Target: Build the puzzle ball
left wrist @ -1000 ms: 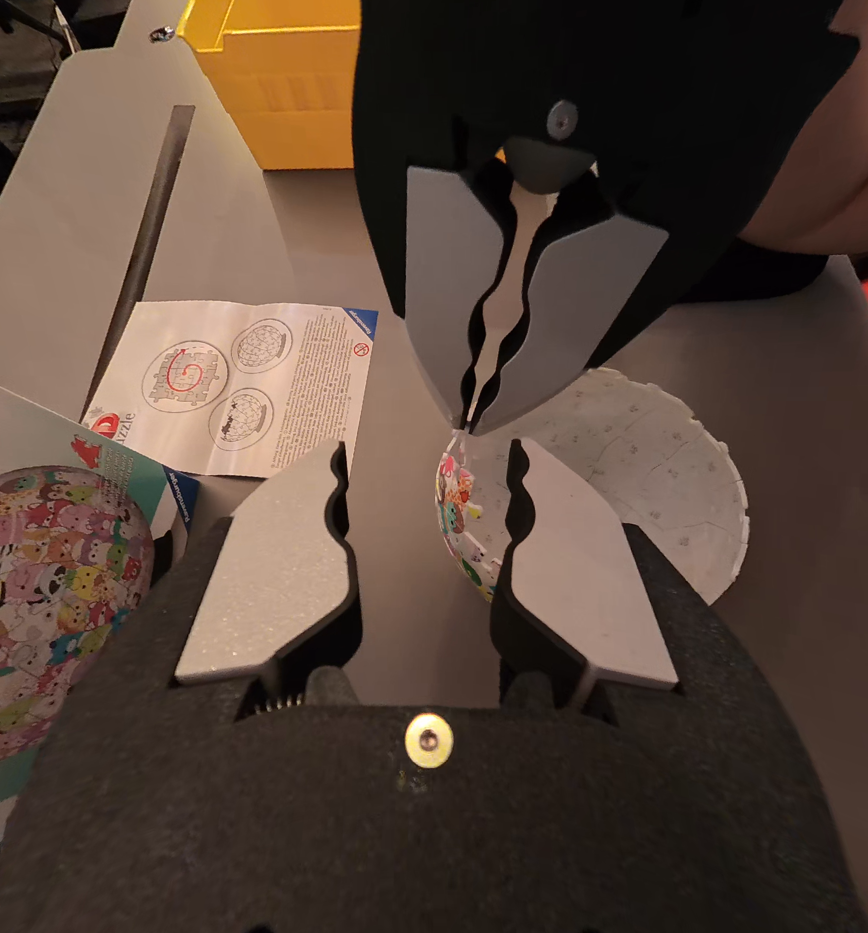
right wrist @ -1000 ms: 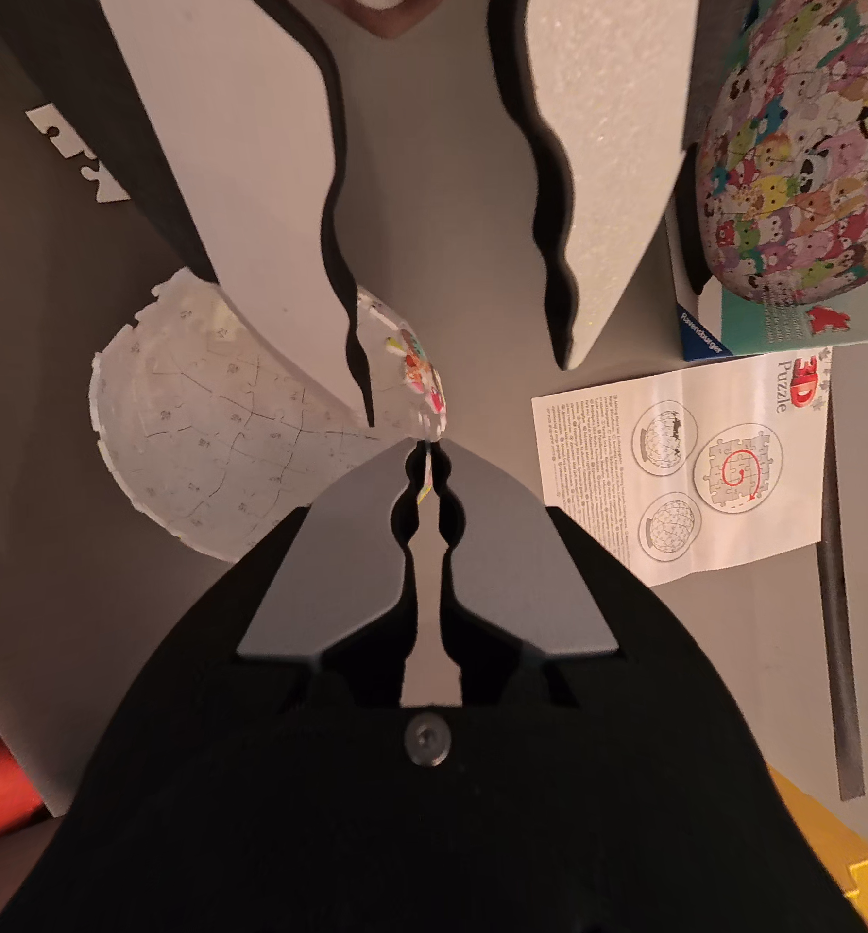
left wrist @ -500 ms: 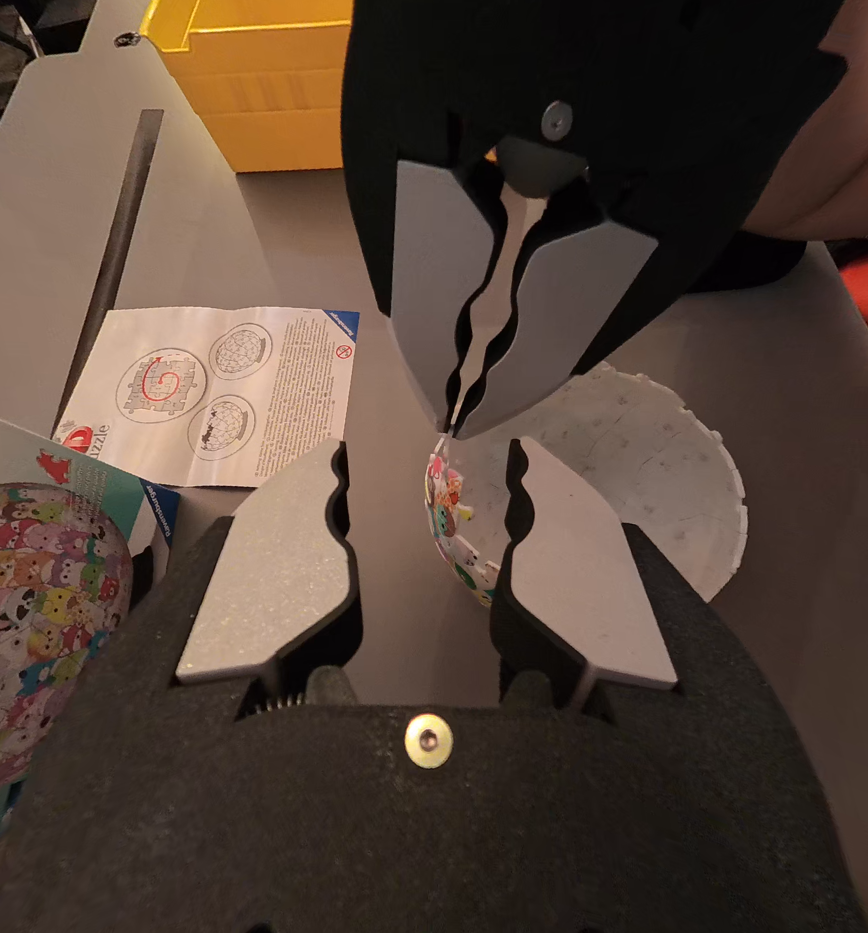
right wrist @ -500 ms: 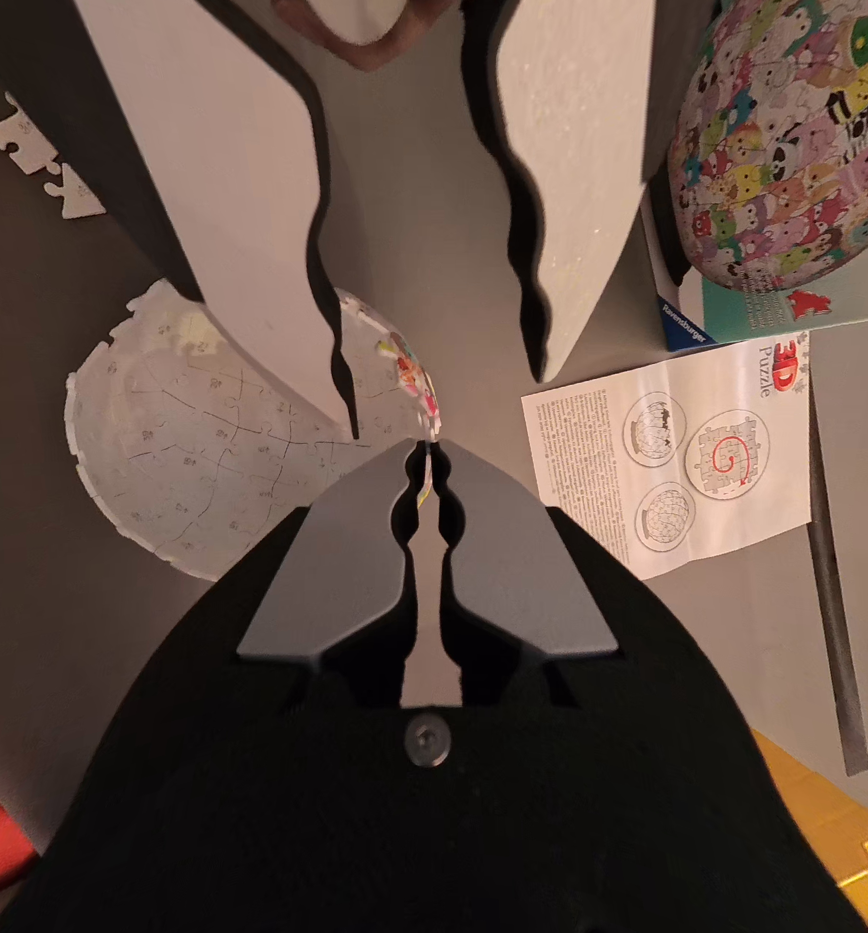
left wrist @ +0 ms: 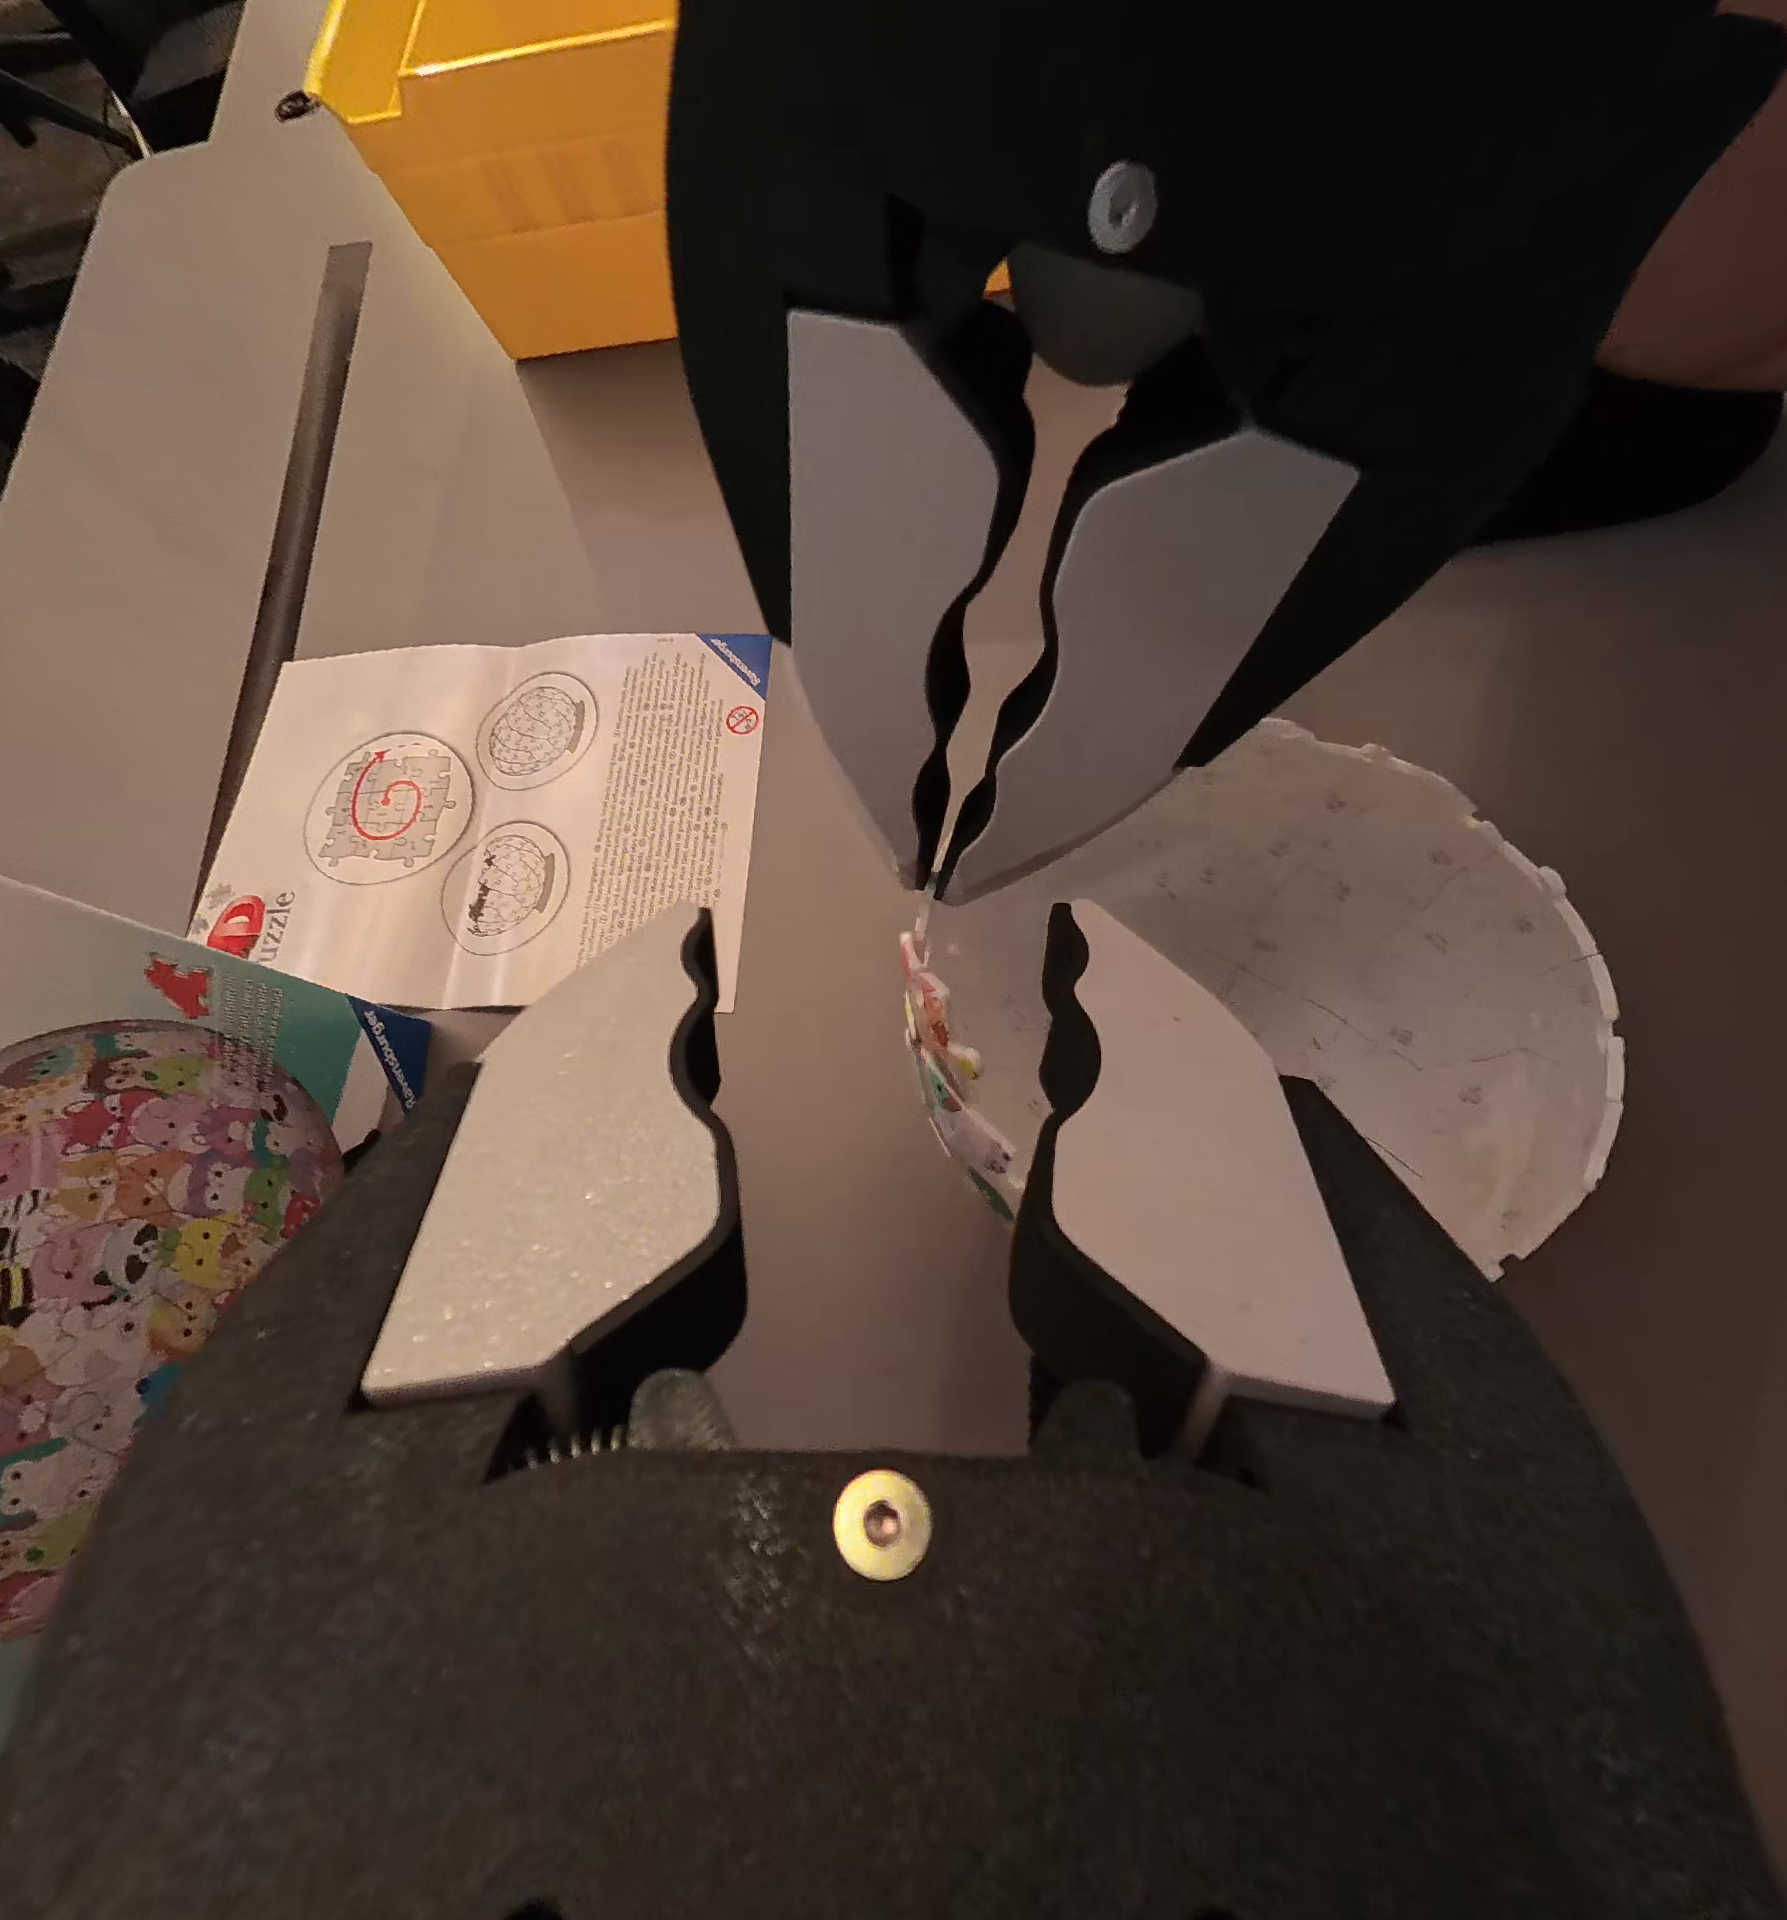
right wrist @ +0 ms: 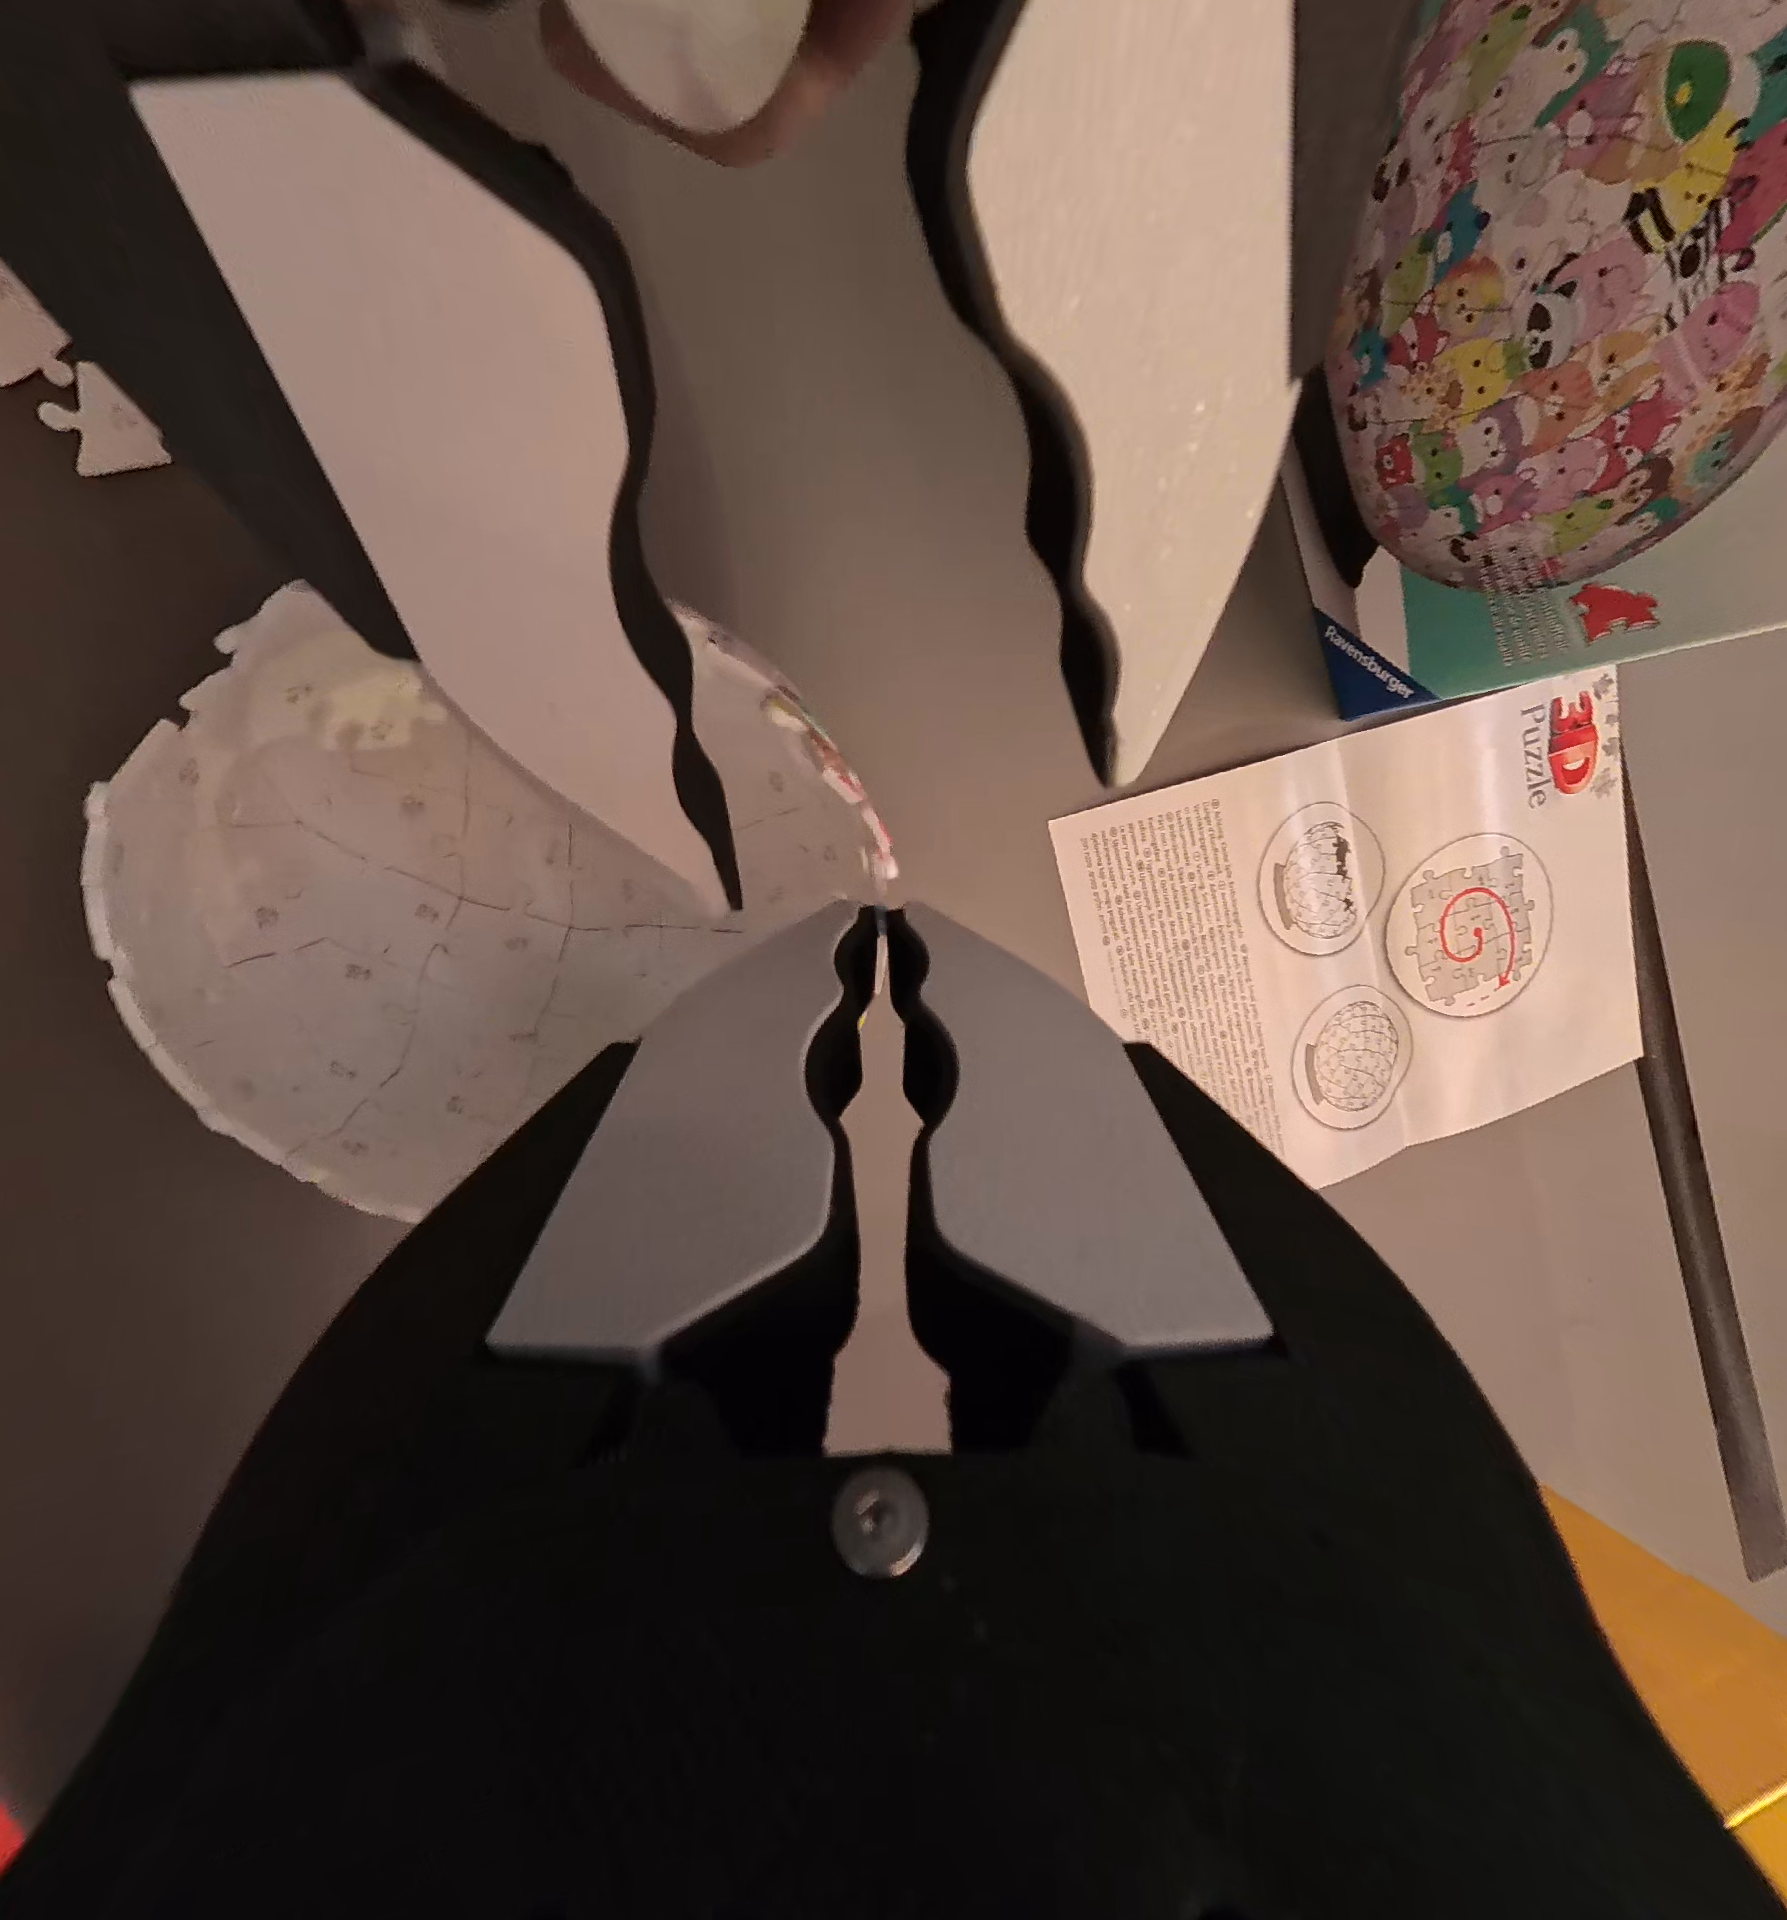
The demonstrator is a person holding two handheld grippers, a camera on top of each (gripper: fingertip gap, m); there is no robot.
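Observation:
The half-built puzzle ball (left wrist: 1388,987) lies on the table as a white shell with a toothed rim; its coloured outside shows at its left edge (left wrist: 936,1049). My right gripper (right wrist: 876,914) is shut on a thin puzzle piece (right wrist: 878,966) seen edge-on, held against the shell's rim. It comes down from the top in the left wrist view (left wrist: 930,888). My left gripper (left wrist: 878,925) is open, with the shell's wall between its fingers, close to the right finger. It shows from above in the right wrist view (right wrist: 918,831), and so does the shell (right wrist: 297,935).
The puzzle box (left wrist: 89,1247) with the ball picture lies at the left, a folded instruction sheet (left wrist: 494,821) beside it. A yellow bin (left wrist: 515,177) stands at the back. Loose white pieces (right wrist: 37,364) lie beyond the shell. A dark slot (left wrist: 297,499) runs along the table. Left and right tips are no more than a few centimetres apart.
The shell has turned a little, so less of its coloured outside shows. My right gripper keeps the piece at the rim. My left gripper stays open around the wall.

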